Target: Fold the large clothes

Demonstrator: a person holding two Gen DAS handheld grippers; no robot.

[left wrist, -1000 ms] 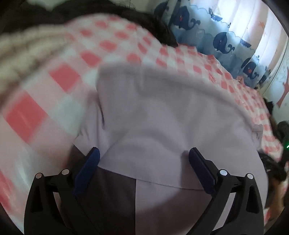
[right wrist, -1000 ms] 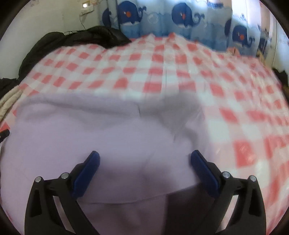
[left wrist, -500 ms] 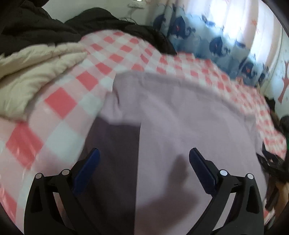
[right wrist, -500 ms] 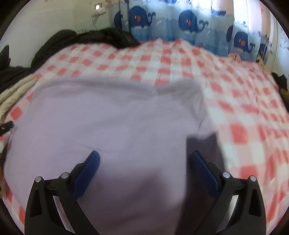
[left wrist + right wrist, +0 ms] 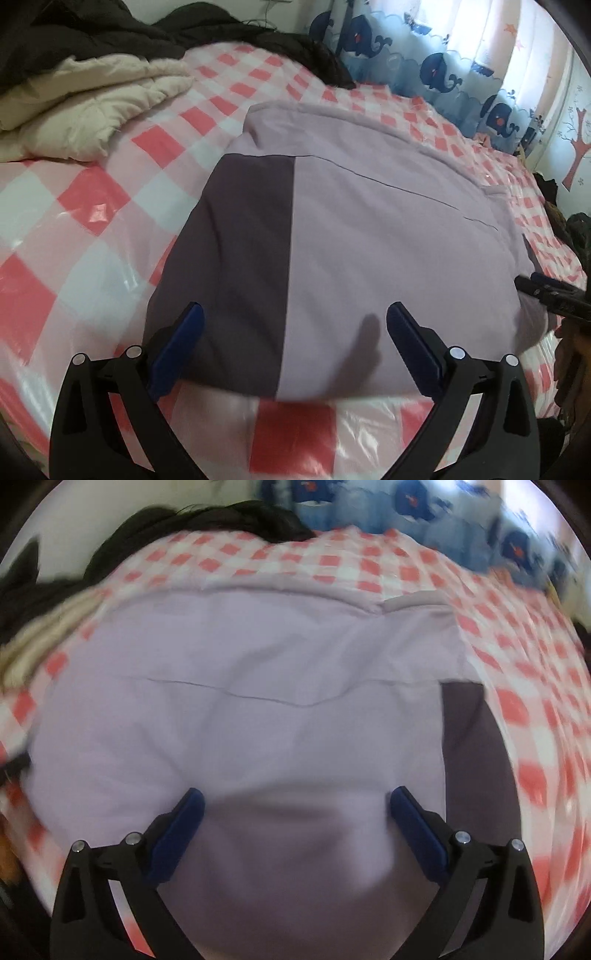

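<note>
A large lilac garment point(image 5: 388, 236) with a dark purple panel point(image 5: 236, 251) lies folded on the red-and-white checked bed cover point(image 5: 92, 206). My left gripper point(image 5: 295, 332) is open and empty just above the garment's near edge. My right gripper point(image 5: 295, 808) is open and empty low over the lilac garment point(image 5: 240, 701), with its dark panel point(image 5: 469, 746) to the right. The right gripper's tip also shows in the left wrist view point(image 5: 546, 291) at the garment's right edge.
A cream quilt point(image 5: 85, 107) and dark clothing point(image 5: 110, 33) lie at the bed's far left. A whale-print curtain point(image 5: 443, 66) hangs behind the bed. Dark items point(image 5: 576, 236) sit at the right edge.
The garment's upper layer has been laid over and now lies flat. Both grippers have drawn back toward the near edge, open throughout.
</note>
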